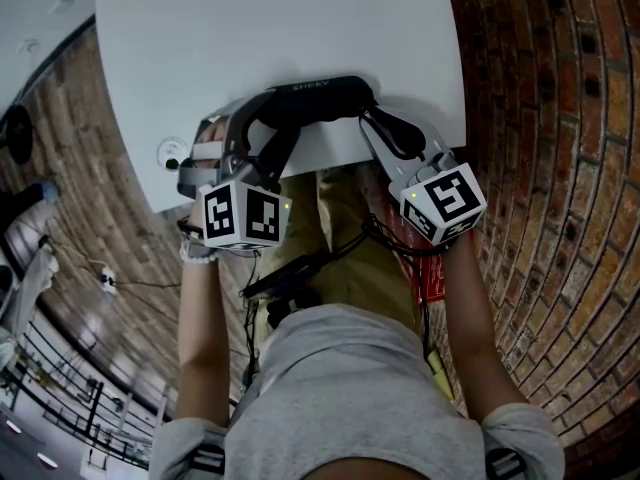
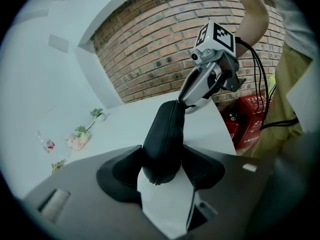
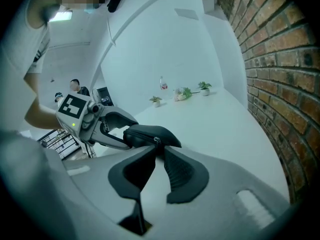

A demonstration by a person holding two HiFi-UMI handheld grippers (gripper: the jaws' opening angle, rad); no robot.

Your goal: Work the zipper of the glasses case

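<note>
Pinched the zipper pull of the black glasses case between the nearly joined tips of the right gripper. Saw the left gripper clamped on the case's other end. Noted a white table beneath, potted plants far behind, brick wall at right.

Bright, even light filled the room, bleaching the white table beyond the left gripper and leaving only faint, soft shadows beneath it. Around the right gripper the view bowed hard toward a round black rim. The jaw bodies nearest each lens were blurred.
</note>
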